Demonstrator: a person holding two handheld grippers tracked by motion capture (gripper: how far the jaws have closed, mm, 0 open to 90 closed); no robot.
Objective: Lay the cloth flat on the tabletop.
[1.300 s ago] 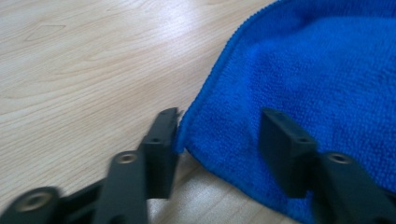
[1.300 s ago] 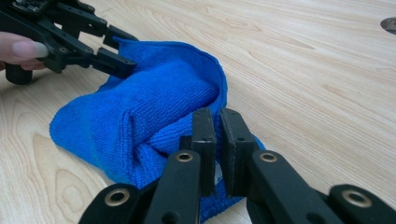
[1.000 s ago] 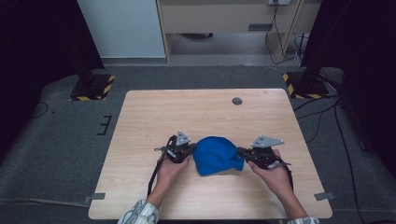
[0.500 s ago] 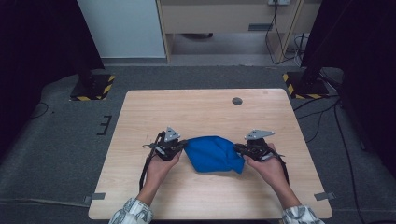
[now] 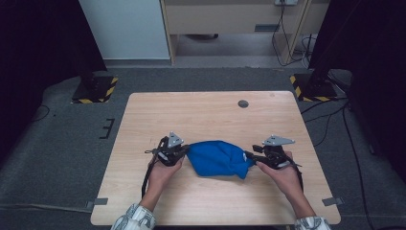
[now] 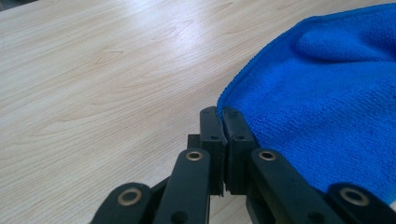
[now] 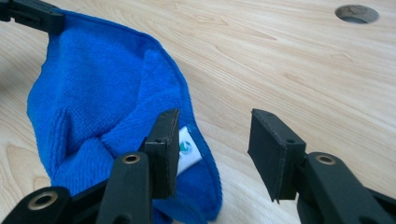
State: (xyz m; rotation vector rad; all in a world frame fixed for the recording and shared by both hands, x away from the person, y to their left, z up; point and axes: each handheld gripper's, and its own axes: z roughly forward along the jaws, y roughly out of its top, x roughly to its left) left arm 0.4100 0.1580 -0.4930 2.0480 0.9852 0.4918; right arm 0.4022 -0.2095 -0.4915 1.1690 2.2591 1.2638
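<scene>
Right gripper (image 7: pixel 212 154) jaws just opened off blue microfiber cloth (image 5: pixel 218 158), corner released; left gripper (image 6: pixel 223 122) stayed clamped on its edge, likely spreading done that side.

No words, numbers or brand names can be read anywhere. The one marked item is a small white tag (image 7: pixel 186 153) sewn at the edge of the blue microfibre cloth (image 7: pixel 102 116), seen in the right gripper view; it bears a small round green-and-blue emblem, and any lettering on it is too small to make out.
</scene>
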